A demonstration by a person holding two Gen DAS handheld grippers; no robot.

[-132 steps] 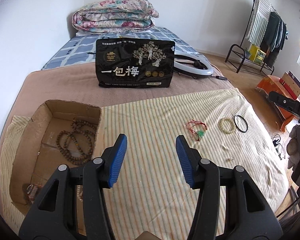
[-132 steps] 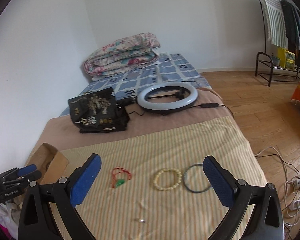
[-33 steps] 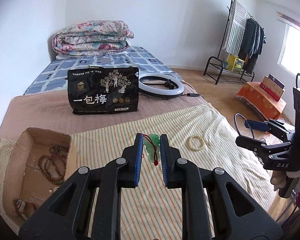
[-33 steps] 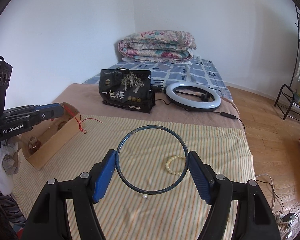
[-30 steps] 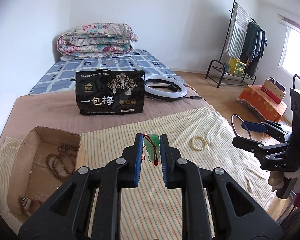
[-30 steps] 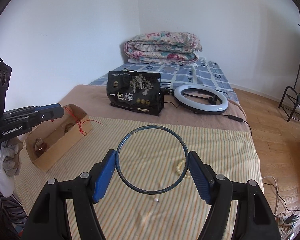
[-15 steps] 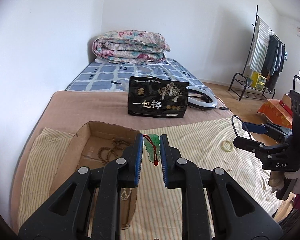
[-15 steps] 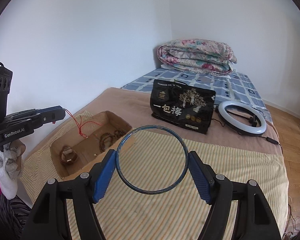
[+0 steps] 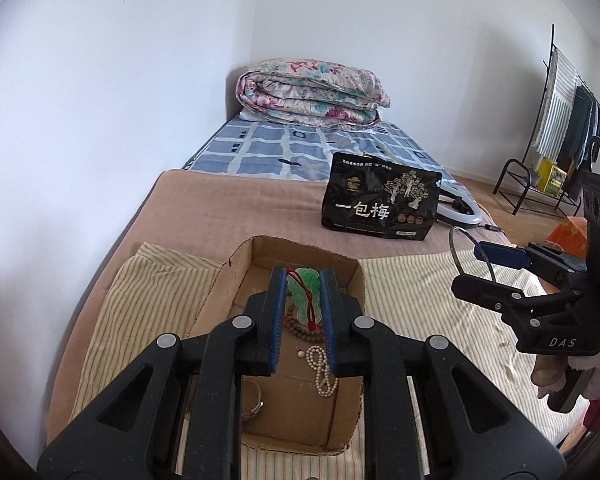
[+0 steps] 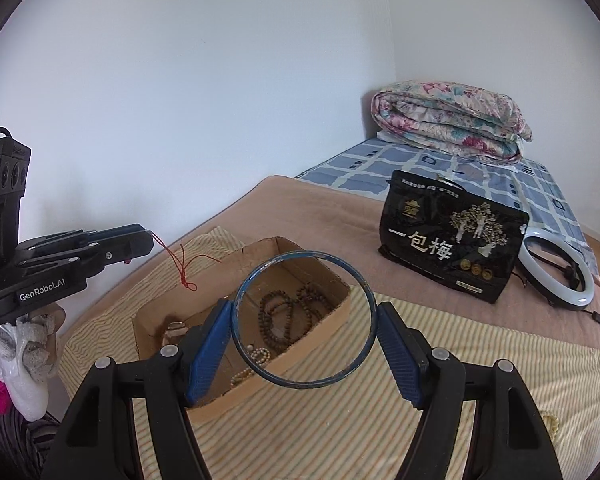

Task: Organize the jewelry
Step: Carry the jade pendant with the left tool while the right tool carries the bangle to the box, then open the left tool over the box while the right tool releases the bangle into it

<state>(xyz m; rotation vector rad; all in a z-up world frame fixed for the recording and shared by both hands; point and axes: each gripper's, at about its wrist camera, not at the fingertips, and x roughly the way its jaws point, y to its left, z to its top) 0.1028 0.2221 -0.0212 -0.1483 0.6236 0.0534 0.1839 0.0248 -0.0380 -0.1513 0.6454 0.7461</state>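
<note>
My left gripper (image 9: 303, 312) is shut on a green jade pendant (image 9: 305, 293) with a red cord and holds it above the open cardboard box (image 9: 236, 280). The box holds brown bead strands (image 10: 288, 312) and a pearl strand (image 9: 322, 372). My right gripper (image 10: 305, 336) is shut on a dark blue bangle (image 10: 364, 292), held upright just right of the box (image 10: 324, 324). The left gripper (image 10: 140, 242) shows at the left of the right wrist view with the red cord (image 10: 184, 268) hanging. The right gripper (image 9: 496, 264) shows at the right of the left wrist view.
A black snack bag (image 9: 380, 200) and a white ring light (image 10: 556, 276) lie on the brown blanket behind the striped cloth (image 10: 480, 364). A folded floral quilt (image 9: 312, 92) sits by the wall. A cream bead bracelet (image 10: 550, 424) lies at the cloth's right edge. A clothes rack (image 9: 556, 128) stands far right.
Both grippers have swung left toward the cardboard box, each keeping its hold. The pendant now hangs over the box and the bangle is beside it.
</note>
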